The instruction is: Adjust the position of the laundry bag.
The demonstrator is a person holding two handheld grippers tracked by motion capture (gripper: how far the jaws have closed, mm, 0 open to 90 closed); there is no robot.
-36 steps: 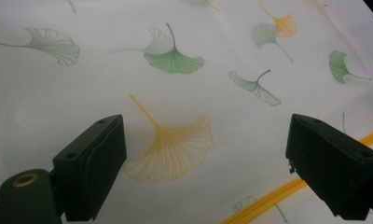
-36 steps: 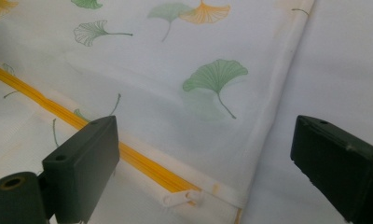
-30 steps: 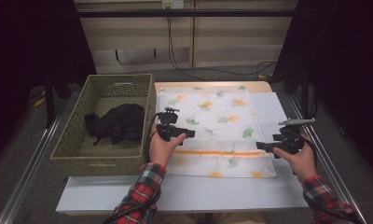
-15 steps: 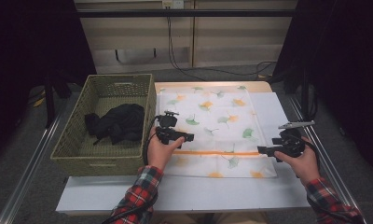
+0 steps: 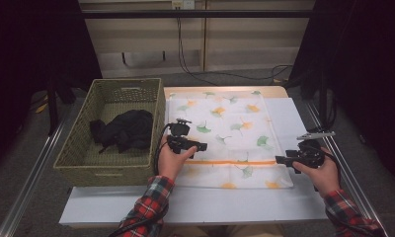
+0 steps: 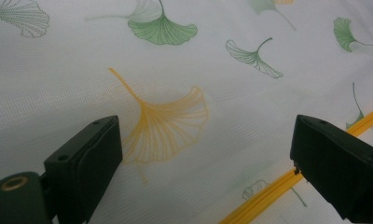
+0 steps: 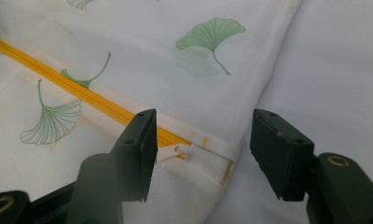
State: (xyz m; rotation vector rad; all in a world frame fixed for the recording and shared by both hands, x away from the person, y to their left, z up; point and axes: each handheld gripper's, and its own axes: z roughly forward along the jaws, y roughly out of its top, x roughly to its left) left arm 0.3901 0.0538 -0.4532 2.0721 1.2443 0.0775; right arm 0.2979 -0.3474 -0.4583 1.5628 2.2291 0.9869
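Note:
A white mesh bag (image 5: 225, 123) printed with green and orange ginkgo leaves lies flat on the table. An orange zipper (image 5: 235, 162) runs across it near the front. My left gripper (image 5: 201, 146) hovers open over the bag's left part, with only fabric (image 6: 175, 70) beneath its spread jaws (image 6: 208, 140). At the zipper's right end is my right gripper (image 5: 279, 160). Its jaws (image 7: 203, 135) have just been closing and stand half apart. The white zipper pull (image 7: 177, 151) lies between them, beside the left jaw and not pinched.
A woven basket (image 5: 111, 89) stands left of the bag and holds a black garment (image 5: 124, 131). The white tabletop (image 7: 338, 70) shows bare to the right of the bag. Metal rails (image 5: 32, 173) run along both table sides.
The left hand has drifted slightly nearer and to the right over the bag. The right hand has stayed at the zipper's end.

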